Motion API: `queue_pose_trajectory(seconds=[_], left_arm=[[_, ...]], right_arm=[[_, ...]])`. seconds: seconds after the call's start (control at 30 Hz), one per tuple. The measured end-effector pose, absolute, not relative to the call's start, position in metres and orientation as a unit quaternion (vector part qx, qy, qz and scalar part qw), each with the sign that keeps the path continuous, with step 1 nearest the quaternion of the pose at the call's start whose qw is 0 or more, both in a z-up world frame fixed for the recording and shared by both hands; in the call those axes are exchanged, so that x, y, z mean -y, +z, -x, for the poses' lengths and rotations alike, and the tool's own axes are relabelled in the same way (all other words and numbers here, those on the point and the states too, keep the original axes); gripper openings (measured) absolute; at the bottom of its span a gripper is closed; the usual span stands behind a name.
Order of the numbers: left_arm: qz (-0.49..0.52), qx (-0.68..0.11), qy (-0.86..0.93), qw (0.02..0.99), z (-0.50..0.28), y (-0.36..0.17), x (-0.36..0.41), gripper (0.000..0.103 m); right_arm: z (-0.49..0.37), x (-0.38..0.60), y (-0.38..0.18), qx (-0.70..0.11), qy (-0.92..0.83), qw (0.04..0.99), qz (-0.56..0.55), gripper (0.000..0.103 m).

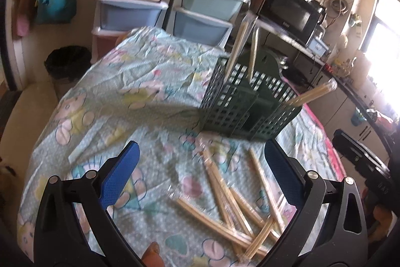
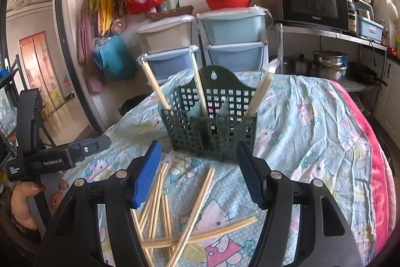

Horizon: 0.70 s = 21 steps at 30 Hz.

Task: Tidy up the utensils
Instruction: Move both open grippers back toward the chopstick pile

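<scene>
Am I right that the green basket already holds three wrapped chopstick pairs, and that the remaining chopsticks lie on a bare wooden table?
Not quite: the loose chopsticks lie on a patterned cloth, as the right wrist view shows. The green basket does hold three.

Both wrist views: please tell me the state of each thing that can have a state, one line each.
Left tongs: open, empty, above the loose chopsticks.
Right tongs: open, empty.
Green holder: upright on the tablecloth, three wrapped chopstick pairs standing in it, one in each compartment.
Loose chopsticks: lying crossed in a pile on the cloth.
Storage drawers: closed.
Microwave: door closed.
</scene>
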<state>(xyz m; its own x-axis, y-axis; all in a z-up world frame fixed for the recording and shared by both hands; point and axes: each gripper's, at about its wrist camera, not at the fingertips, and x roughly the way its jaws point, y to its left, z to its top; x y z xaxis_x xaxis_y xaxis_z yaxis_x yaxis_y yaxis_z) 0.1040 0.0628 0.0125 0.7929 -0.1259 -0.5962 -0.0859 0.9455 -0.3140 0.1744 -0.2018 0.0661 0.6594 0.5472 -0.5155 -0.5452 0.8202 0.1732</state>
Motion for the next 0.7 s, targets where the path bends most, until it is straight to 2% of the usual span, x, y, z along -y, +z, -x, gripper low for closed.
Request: queue_pose_trajectory(seconds=[0.37,0.63,0.7], left_arm=[[0.172,-0.381,-0.003,0.908,-0.100,-0.034,-0.065,0.092],[0.186,-0.399,-0.007,0.898,-0.097,-0.048,-0.069,0.092],[0.194,-0.401,-0.010,0.895,-0.096,-0.050,-0.070,0.087]], right_arm=[[-0.178,0.197,0.041,-0.320,0.290,0.902,0.014,0.060],[-0.184,0.190,0.026,-0.350,0.291,0.890,0.030,0.060],[-0.187,0.188,0.022,-0.357,0.293,0.887,0.032,0.060]])
